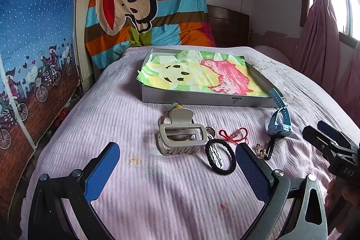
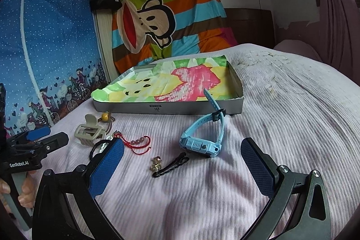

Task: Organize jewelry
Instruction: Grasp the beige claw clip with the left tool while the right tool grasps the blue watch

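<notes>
Both tongs hang released above the bed (image 1: 117, 105), pads spread wide and gripping nothing. The left tongs (image 1: 177, 161) sit low over the pink ribbed cover, and the right tongs (image 2: 182, 163) hover just to their right.

Beyond both tongs lies a shallow grey box (image 1: 202, 101), lined with a bright painted cloth (image 1: 198, 73); nothing else shows inside it.

Ahead of the right tongs, between their pads, a light blue watch (image 2: 202, 136) stands on its side, its strap end leaning against the box's front wall.

Straight ahead of the left tongs rests a beige hair claw (image 1: 180, 138), touching a brown hair tie with a yellow bead (image 1: 176, 106) behind it.

Just inside the left tongs' right pad lies a black hair band (image 1: 219, 158), with a white wavy clip across it.

Between the two tongs sits a red cord bracelet (image 2: 139, 143) with pink beads.

Closest to the right tongs' opening lie a black hairpin (image 2: 171, 165) and, touching it, a small gold earring (image 2: 155, 163).
</notes>
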`<state>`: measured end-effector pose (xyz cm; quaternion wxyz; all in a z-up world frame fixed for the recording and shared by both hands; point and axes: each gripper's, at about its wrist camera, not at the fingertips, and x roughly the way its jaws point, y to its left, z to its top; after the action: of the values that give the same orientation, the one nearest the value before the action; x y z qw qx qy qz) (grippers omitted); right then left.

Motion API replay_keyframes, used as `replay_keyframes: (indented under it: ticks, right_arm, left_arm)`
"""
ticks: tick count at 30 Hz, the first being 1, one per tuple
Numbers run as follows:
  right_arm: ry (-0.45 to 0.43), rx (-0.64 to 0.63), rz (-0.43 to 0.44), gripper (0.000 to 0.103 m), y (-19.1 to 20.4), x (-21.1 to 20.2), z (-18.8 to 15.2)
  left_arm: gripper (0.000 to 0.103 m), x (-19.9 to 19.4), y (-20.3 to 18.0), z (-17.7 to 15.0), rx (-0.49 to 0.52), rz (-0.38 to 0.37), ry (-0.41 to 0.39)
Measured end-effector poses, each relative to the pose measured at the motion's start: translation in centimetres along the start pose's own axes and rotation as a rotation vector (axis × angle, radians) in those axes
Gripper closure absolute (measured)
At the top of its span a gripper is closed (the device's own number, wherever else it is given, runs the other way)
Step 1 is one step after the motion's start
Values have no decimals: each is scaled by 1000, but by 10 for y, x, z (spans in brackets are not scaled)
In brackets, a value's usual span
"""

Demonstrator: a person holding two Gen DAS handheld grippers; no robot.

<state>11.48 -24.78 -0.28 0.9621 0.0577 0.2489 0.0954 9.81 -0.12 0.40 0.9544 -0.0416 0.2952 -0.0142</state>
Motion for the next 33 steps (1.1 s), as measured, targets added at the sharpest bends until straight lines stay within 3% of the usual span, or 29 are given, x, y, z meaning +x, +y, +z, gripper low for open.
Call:
replay_keyframes:
  ticks: [7,13,19,26,33]
  right_arm:
    - [112,73,-13,1,-11,47,-2]
    - [193,90,-1,2,-12,76,-9]
    - [228,96,6,13,-12,91,-11]
    - [234,106,14,27,-15,99,-12]
    - [220,129,20,47,-22,96,-12]
  left_arm:
    - [1,36,-5,10,-7,0,95]
    - [11,62,0,11,-37,9,183]
    - [20,66,-1,12,-37,32,190]
    - [37,69,-1,13,-51,24,189]
    - [37,69,-8,14,-19,51,179]
